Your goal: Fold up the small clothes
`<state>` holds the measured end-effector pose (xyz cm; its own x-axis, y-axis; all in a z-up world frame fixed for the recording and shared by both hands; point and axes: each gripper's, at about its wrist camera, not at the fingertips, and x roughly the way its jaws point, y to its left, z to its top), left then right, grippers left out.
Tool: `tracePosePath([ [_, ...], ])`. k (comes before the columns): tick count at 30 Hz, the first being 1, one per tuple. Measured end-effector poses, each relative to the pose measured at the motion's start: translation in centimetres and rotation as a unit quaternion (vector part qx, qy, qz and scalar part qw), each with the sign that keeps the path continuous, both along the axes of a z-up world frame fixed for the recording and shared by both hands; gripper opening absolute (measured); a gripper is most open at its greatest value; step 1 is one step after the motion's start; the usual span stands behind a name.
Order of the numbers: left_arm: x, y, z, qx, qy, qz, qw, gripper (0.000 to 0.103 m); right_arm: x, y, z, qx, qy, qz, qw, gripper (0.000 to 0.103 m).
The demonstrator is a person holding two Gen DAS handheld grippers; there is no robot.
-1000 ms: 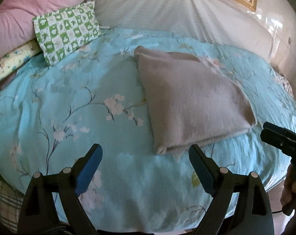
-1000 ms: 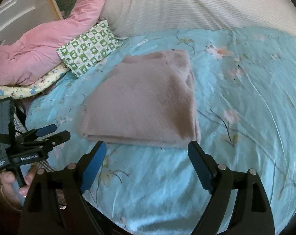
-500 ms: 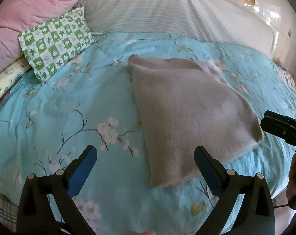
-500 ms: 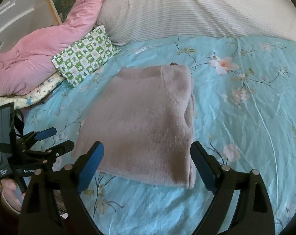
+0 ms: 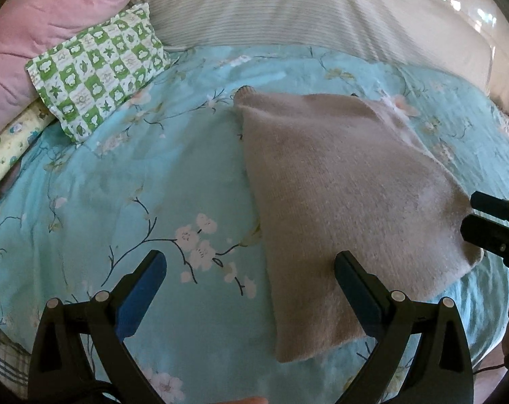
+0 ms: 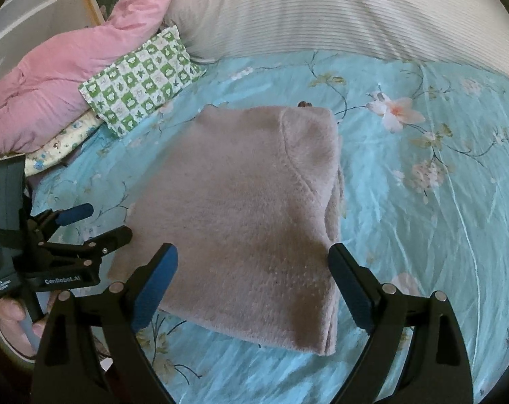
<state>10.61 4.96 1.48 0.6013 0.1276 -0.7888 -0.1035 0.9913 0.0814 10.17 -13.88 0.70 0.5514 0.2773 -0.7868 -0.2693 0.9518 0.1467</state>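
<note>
Both grippers had come closer over the folded beige sweater [image 6: 251,215], which lay flat on the floral sheet [image 5: 126,181]. My left gripper [image 5: 251,289] and right gripper [image 6: 252,281] gaped wide, holding nothing. Open sheet lay right; a green checked pillow [image 6: 140,80] sat far-left.

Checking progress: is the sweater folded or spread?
Folded: the sweater lies as a compact rectangle, layered edges stacked along its right side.
</note>
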Motion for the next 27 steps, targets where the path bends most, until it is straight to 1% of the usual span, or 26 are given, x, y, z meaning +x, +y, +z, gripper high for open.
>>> tracePosePath([
  [13, 0.9, 0.0, 0.0, -0.008, -0.003, -0.011, 0.9999, 0.101, 1.7, 0.7, -0.1, 0.0, 0.004, 0.004, 1.0, 0.093],
  [27, 1.0, -0.1, 0.0, -0.01, -0.01, -0.011, 0.9998, 0.101, 1.9, 0.7, -0.2, 0.0, 0.005, 0.004, 1.0, 0.095],
])
